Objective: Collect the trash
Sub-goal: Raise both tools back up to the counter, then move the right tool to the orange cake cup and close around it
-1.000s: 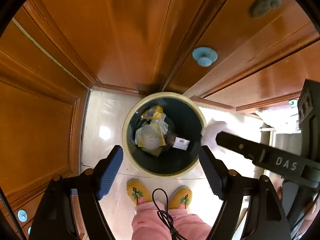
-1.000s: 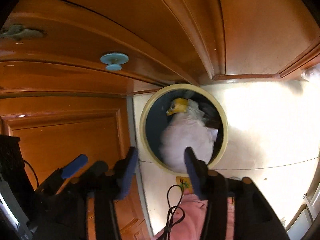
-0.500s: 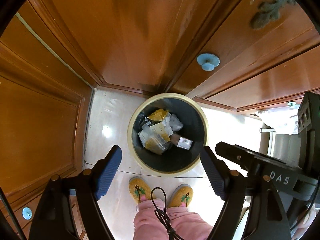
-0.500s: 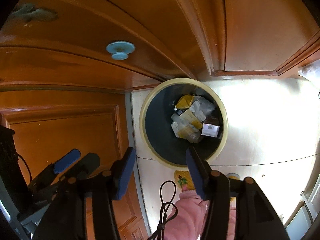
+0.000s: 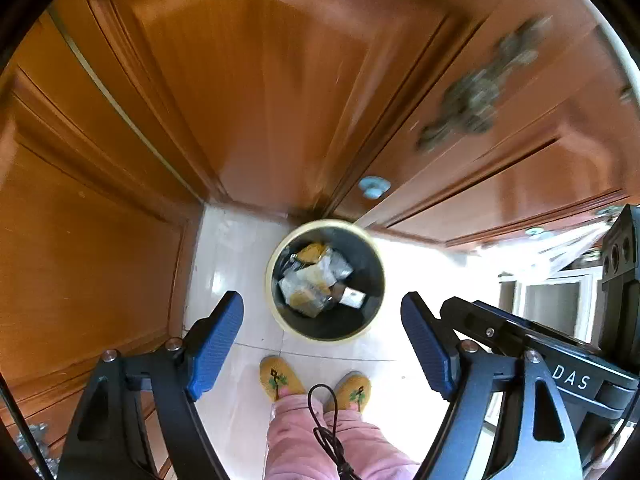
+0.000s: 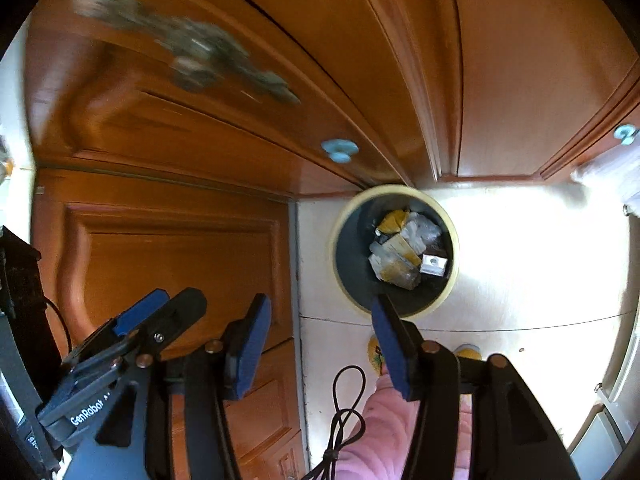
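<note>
A round bin with a cream rim and a dark inside stands on the pale floor in a corner between wooden doors. Crumpled white and yellow wrappers and a small white box, the trash, lie at its bottom. High above the bin my left gripper hangs open, with nothing between its blue pads. In the right wrist view the same bin and trash sit below my right gripper, which is also open with nothing in it. Both grippers point steeply down.
Brown wooden cabinet doors with pale blue knobs and a metal ornament rise behind the bin. A person's feet in yellow slippers and pink trousers stand in front of it. A black cable dangles there.
Both grippers have risen, so the bin looks smaller and farther. The white crumpled piece seen at the right gripper a second ago now lies in the bin.
</note>
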{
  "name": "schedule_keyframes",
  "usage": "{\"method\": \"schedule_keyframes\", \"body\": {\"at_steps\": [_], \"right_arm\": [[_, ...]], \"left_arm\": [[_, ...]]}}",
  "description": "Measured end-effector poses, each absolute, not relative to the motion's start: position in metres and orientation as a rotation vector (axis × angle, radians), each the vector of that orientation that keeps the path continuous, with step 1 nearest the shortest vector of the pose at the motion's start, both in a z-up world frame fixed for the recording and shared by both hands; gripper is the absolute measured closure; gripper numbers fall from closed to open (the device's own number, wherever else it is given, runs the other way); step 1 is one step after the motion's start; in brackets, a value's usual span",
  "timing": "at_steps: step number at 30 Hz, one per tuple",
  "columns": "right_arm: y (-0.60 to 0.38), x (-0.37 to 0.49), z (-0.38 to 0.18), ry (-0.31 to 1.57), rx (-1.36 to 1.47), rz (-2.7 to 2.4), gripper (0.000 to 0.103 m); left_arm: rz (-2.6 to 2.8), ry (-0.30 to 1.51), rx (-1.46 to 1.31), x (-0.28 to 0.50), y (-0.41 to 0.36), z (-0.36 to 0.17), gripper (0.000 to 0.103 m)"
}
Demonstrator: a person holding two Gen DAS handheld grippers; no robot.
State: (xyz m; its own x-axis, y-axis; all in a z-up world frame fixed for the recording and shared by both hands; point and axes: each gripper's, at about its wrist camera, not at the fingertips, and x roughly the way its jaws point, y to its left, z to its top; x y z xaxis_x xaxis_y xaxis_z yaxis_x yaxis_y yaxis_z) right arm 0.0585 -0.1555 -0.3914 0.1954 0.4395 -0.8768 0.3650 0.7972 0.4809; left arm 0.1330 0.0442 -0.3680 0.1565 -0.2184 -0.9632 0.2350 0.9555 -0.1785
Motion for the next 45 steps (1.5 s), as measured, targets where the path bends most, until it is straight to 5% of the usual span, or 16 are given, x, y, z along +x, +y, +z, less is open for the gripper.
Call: {"method": "schedule_keyframes", "body": {"at_steps": [19,34,36,45], "right_arm": [[-0.182,0.059,-0.14,1.101,0.572,0.14,0.05],[-0.18,0.118,0.038,0.787,0.466,0.144,0.05],[-0.18,0.126,0.057,0.752,0.452,0.125,0.05],[-0.189,0.184,0.091,0.702,0.444,0.081,0.05]], "left_arm": [[-0.409,1.028,-0.061,0.13,0.052,-0.096,0.023],[-0.357,0.637,0.165,0.172,0.047,0.087,0.008],[-0.35,0.58,0.188,0.178,0.048,0.108,0.001],[-0.352,0.511,0.217,0.228,0.053,0.143,0.001]]}}
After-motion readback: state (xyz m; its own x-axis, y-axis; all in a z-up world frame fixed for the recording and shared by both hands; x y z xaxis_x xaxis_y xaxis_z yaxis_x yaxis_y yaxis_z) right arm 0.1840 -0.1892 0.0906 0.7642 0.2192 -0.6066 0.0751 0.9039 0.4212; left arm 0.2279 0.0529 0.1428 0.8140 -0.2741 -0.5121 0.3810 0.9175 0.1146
